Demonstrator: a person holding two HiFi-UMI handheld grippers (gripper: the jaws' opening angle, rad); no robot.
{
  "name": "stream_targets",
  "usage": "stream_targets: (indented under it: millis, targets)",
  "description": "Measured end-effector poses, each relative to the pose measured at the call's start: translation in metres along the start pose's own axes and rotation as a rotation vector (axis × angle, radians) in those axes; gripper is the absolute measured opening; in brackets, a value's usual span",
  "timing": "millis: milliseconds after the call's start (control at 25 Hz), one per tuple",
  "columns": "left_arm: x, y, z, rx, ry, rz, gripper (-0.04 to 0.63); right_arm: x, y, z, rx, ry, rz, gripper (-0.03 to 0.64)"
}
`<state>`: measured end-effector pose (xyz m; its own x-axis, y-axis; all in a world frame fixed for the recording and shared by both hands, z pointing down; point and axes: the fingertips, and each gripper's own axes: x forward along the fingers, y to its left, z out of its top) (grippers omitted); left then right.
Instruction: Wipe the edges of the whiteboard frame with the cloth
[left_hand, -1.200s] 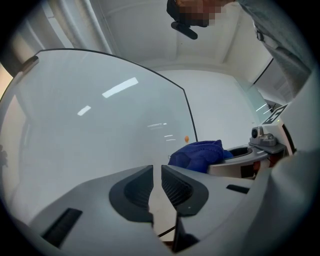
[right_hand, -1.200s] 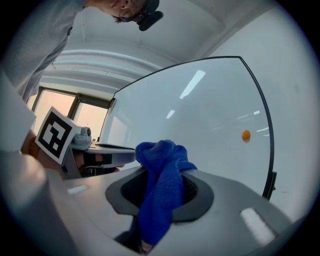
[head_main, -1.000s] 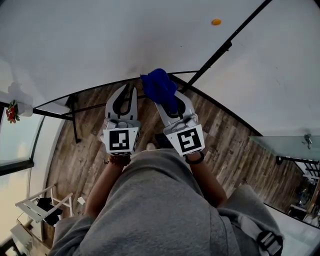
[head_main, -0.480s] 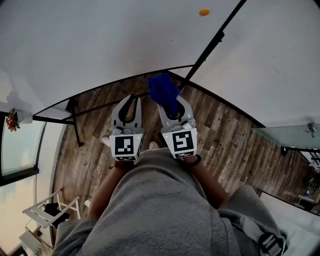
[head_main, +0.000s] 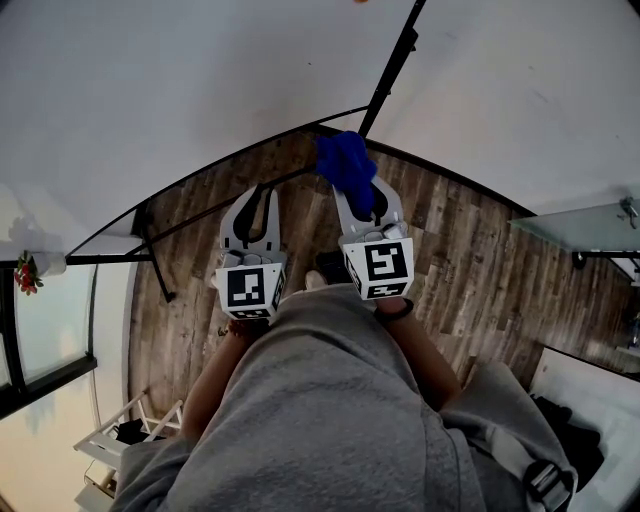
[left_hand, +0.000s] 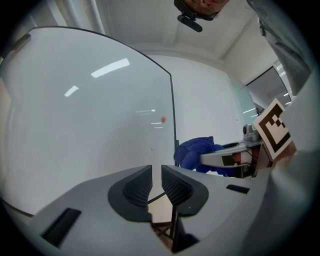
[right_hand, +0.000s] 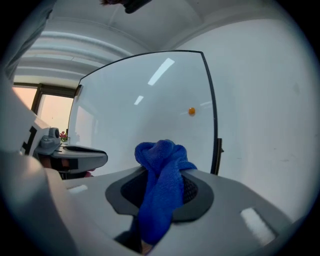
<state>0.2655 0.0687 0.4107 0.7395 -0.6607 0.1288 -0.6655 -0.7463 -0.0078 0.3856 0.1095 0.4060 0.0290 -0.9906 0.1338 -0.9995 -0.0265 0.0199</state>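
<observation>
You're holding both grippers out low in front of you, side by side and pointing forward, elbows tucked in. The left gripper (head_main: 258, 192) is sitting a bit further back, its fingers (left_hand: 137, 187) pinched almost together on nothing. The right gripper (head_main: 365, 200) is reaching slightly ahead, its fingers (right_hand: 194, 189) clamping down on the blue cloth (head_main: 347, 165).

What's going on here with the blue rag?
A person holds a gripper in each hand. The right tongs are clamped on a blue cloth, held near the lower corner of the whiteboard's black frame. The left tongs are shut and empty, beside them.
</observation>
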Motion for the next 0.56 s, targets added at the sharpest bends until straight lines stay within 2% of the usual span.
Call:
stream_targets:
  millis: [320, 560]
  targets:
    - [0.006, -0.031, -0.013, 0.004, 0.033, -0.099, 0.058, -0.032, -0.054, -0.004, 0.063, -0.014, -0.170, 0.118]
    - [0.011, -0.052, -0.012, 0.002, 0.028, -0.136, 0.058, -0.046, -0.059, -0.012, 0.045, 0.003, -0.161, 0.118]
